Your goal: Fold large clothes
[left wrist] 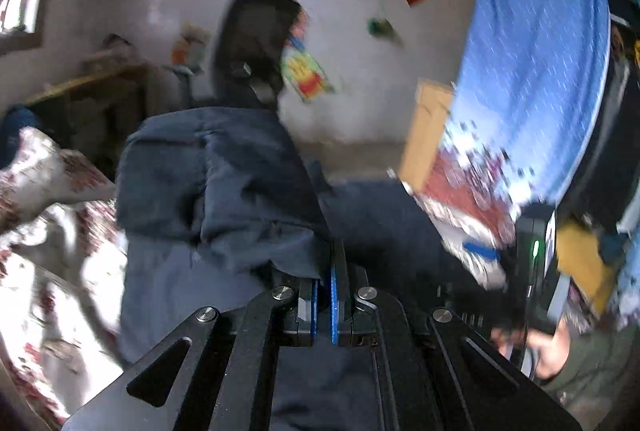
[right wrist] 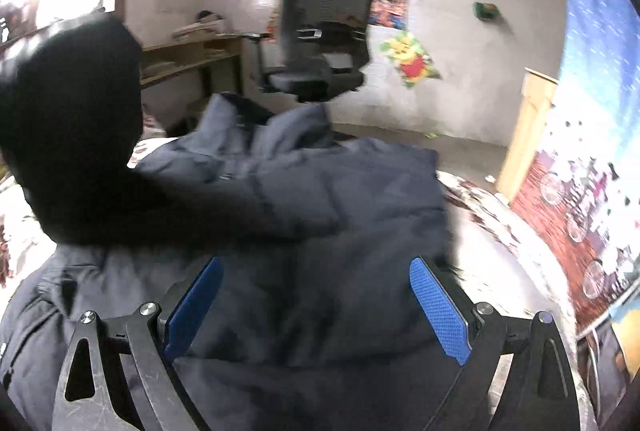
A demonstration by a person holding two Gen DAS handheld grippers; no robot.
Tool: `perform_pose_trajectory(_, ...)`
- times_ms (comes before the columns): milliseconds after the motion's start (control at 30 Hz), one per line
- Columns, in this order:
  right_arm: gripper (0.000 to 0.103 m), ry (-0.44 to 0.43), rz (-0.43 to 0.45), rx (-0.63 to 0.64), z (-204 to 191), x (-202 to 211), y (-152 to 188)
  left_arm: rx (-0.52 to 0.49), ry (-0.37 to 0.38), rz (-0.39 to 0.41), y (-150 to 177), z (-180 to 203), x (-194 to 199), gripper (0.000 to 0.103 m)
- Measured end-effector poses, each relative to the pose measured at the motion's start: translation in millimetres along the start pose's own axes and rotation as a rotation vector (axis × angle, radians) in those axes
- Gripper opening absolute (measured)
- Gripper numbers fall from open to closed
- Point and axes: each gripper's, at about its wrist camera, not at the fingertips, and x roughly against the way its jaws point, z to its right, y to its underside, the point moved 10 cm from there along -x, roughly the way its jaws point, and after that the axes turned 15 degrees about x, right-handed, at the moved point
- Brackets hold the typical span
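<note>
1. While the left tool [left wrist: 324, 295] sits nearest the lens, its blue pads are pressed together with a fold of the dark navy padded jacket [left wrist: 216, 175] pinched between them, and the cloth rises in a lifted hump beyond the tips.
2. Over on the right wrist view, the right tool [right wrist: 316, 307] stands wide open, blue pads well apart, nothing gripped; the same puffy jacket [right wrist: 320, 215] lies spread just beyond it, filling the space between the fingers.
3. Jacket's place: spread on the bed with the white and red floral cover [right wrist: 500, 251], one dark section raised at the left of the right wrist view, the collar end away from the camera.
4. Step in hand, as I read it: a side or sleeve is being carried across the body of the jacket, the left tool doing the hauling.
5. Next move calls for laying that pinched edge flat on the jacket's middle, then letting go; the right tool looks ready to press down or take the opposite edge.
6. Farther back, a black mesh office chair [right wrist: 324, 31] stands before the white wall.
</note>
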Motion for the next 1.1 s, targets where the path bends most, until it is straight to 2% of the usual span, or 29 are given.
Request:
perform_pose_trajectory(100, 0.095, 0.012, -0.025, -0.022, 18, 0, 14, 0.006, 0.021, -0.103, 37, 16, -36, 0.002)
perform_pose_trajectory(233, 0.095, 0.0, -0.034, -0.046, 25, -1, 26, 0.016, 0.023, -0.21, 68, 21, -67, 0.002)
perform_pose_trajectory(367, 0.095, -0.092, 0.053, -0.099, 22, 11, 20, 0.048, 0.022, -0.302, 87, 10, -74, 0.003)
perform_pose_trajectory(433, 0.095, -0.117, 0.079, -0.091, 18, 16, 13, 0.083, 0.042, -0.331, 92, 6, -73, 0.007)
perform_pose_trajectory(500, 0.095, -0.146, 0.093, -0.085, 12, 17, 6, 0.127, 0.066, -0.356, 93, -1, -64, 0.015)
perform_pose_trajectory(533, 0.095, -0.157, 0.095, -0.086, 9, 17, 4, 0.148, 0.073, -0.367, 92, -5, -61, 0.026)
perform_pose_trajectory(567, 0.095, -0.178, 0.097, -0.091, 6, 16, 2, 0.162, 0.08, -0.372, 92, -11, -53, 0.039)
perform_pose_trajectory(667, 0.095, -0.275, 0.102, -0.144, -5, 14, -3, 0.195, 0.098, -0.37, 89, -21, -39, 0.051)
perform_pose_trajectory(800, 0.095, -0.475, 0.119, -0.294, -20, 12, -4, 0.231, 0.036, -0.355, 82, -47, -25, 0.052)
perform_pose_trajectory(867, 0.095, -0.554, 0.107, -0.351, -27, 11, -2, 0.25, -0.03, -0.334, 77, -67, -19, 0.053)
perform_pose_trajectory(900, 0.095, -0.577, 0.094, -0.383, -29, 8, 0, 0.255, -0.061, -0.323, 76, -76, -16, 0.054)
perform_pose_trajectory(967, 0.095, -0.585, 0.078, -0.433, -27, 6, 5, 0.273, -0.129, -0.298, 71, -97, -10, 0.066)
perform_pose_trajectory(1000, 0.095, -0.598, 0.069, -0.464, -26, 5, 7, 0.284, -0.145, -0.289, 70, -103, -7, 0.068)
perform_pose_trajectory(1100, 0.095, -0.569, 0.059, -0.53, -13, 9, 18, 0.325, -0.176, -0.261, 62, -124, 3, 0.069)
